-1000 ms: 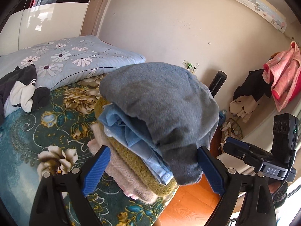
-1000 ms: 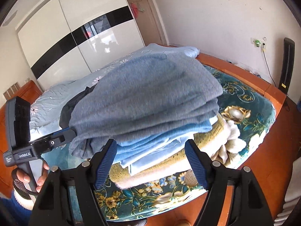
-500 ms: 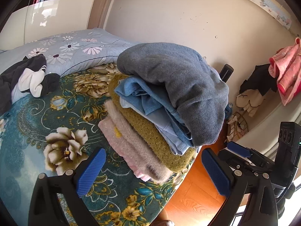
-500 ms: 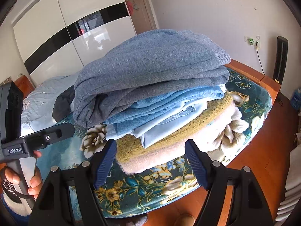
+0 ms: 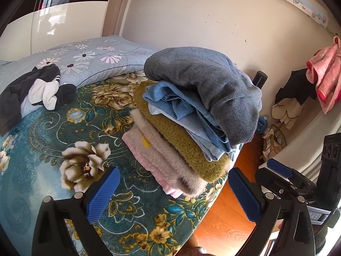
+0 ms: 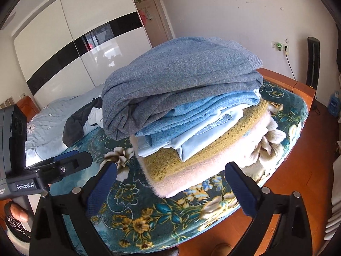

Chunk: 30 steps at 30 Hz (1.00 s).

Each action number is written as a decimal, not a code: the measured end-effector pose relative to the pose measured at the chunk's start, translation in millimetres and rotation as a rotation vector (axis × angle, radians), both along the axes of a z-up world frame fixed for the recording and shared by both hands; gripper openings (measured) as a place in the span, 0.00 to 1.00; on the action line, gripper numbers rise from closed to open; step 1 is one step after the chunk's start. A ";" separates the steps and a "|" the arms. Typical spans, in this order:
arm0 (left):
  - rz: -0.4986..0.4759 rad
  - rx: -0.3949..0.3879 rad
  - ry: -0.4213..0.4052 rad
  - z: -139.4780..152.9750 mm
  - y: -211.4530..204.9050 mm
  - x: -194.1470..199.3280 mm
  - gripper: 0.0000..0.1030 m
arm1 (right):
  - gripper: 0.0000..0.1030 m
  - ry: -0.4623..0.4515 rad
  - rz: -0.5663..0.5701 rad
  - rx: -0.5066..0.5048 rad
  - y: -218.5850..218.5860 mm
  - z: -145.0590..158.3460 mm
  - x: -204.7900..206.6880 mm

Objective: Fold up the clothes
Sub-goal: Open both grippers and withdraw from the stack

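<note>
A stack of folded clothes [image 5: 187,123] sits at the corner of the bed: a grey sweater [image 5: 204,81] on top, blue pieces, a mustard knit [image 5: 183,147] and a pink fluffy one [image 5: 157,160] at the bottom. The stack also shows in the right wrist view [image 6: 191,111]. My left gripper [image 5: 173,194] is open and empty, a little short of the stack. My right gripper [image 6: 170,185] is open and empty, just in front of the stack's lower edge. A crumpled black and white garment [image 5: 40,91] lies unfolded further up the bed.
The bed has a teal floral blanket [image 5: 53,149] and a light blue flowered quilt [image 5: 89,57]. The wooden floor [image 6: 309,170] lies beyond the bed corner. Clothes hang on a rack [image 5: 319,81] by the wall. A white wardrobe [image 6: 74,49] stands behind.
Both grippers have pulled back and down from the stack, which now looks smaller and further off. The grey sweater stays on top. Both grippers remain open.
</note>
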<state>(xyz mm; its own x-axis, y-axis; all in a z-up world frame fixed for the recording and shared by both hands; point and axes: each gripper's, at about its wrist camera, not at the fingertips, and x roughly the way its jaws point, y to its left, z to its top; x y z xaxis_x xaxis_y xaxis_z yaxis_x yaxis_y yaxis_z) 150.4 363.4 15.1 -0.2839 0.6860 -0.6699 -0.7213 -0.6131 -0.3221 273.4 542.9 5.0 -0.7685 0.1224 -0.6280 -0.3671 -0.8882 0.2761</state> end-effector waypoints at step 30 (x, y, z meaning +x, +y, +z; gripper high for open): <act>0.040 0.032 0.112 15.1 -23.7 14.0 1.00 | 1.00 0.038 -0.045 0.037 -23.0 5.5 20.9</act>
